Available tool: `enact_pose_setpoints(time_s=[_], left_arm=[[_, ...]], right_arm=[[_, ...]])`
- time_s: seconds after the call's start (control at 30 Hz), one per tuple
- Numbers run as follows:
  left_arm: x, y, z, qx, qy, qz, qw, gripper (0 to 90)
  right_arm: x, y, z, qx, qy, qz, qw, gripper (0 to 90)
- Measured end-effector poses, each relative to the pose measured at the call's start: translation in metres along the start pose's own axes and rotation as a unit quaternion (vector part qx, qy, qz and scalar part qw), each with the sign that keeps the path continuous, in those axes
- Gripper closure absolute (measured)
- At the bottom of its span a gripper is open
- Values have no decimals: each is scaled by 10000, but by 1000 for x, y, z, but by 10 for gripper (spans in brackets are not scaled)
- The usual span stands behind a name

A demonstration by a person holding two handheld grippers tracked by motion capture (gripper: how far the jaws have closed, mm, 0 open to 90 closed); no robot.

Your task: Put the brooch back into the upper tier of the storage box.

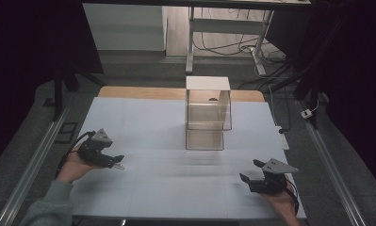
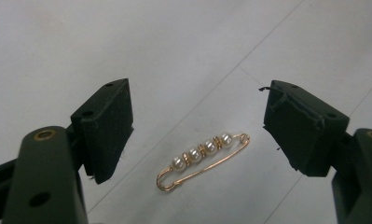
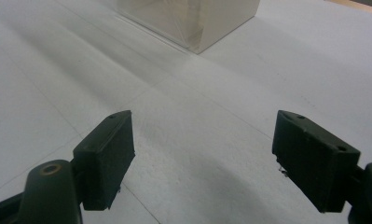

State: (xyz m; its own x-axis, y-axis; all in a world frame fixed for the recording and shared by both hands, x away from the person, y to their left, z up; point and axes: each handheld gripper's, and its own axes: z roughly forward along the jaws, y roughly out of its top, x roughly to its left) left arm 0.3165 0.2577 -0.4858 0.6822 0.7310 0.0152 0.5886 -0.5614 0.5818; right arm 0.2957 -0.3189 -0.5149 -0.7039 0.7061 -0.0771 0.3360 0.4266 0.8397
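Note:
A gold safety-pin brooch (image 2: pixel 203 159) strung with several pearls lies flat on the white table sheet (image 1: pixel 152 127). My left gripper (image 2: pixel 197 135) hovers over it, open, with one jaw on each side of the brooch and neither touching it. In the high view the left gripper (image 1: pixel 114 161) sits at the left of the table with the small brooch (image 1: pixel 120 165) at its tips. My right gripper (image 1: pixel 252 171) rests at the front right, open, jaws wide apart with bare sheet between them (image 3: pixel 202 154).
A clear acrylic box with a white lid (image 1: pixel 208 113) stands upright at the middle back of the table, its base (image 3: pixel 193 21) seen ahead in the right gripper view. Metal rails run along both table sides. Desk legs and cables lie beyond the far edge.

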Motion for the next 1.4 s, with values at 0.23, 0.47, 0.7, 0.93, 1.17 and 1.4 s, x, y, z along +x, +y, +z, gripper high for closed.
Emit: enact_pose_setpoints(time_s=[0.23,0.47,0.7,0.93,1.17,1.4], left_arm=[[6,-7,8,125,-74,10,9999,265],[6,-10,17,343,-125,78,9993,265],[6,-10,22,417,-154,137,9989,300],[8,-12,26,484,-252,127,9984,332],[8,-14,31,565,-396,154,9975,417],[7,-15,36,713,-519,300,9956,534]], right_arm=[[1,-1,2,55,15,-21,10000,205],[1,-1,2,68,-17,-29,10000,207],[1,-1,2,79,15,-36,10000,207],[1,-2,3,94,25,-54,9999,207],[1,-2,3,94,23,-56,9999,207],[1,-2,3,101,22,-52,9999,208]])
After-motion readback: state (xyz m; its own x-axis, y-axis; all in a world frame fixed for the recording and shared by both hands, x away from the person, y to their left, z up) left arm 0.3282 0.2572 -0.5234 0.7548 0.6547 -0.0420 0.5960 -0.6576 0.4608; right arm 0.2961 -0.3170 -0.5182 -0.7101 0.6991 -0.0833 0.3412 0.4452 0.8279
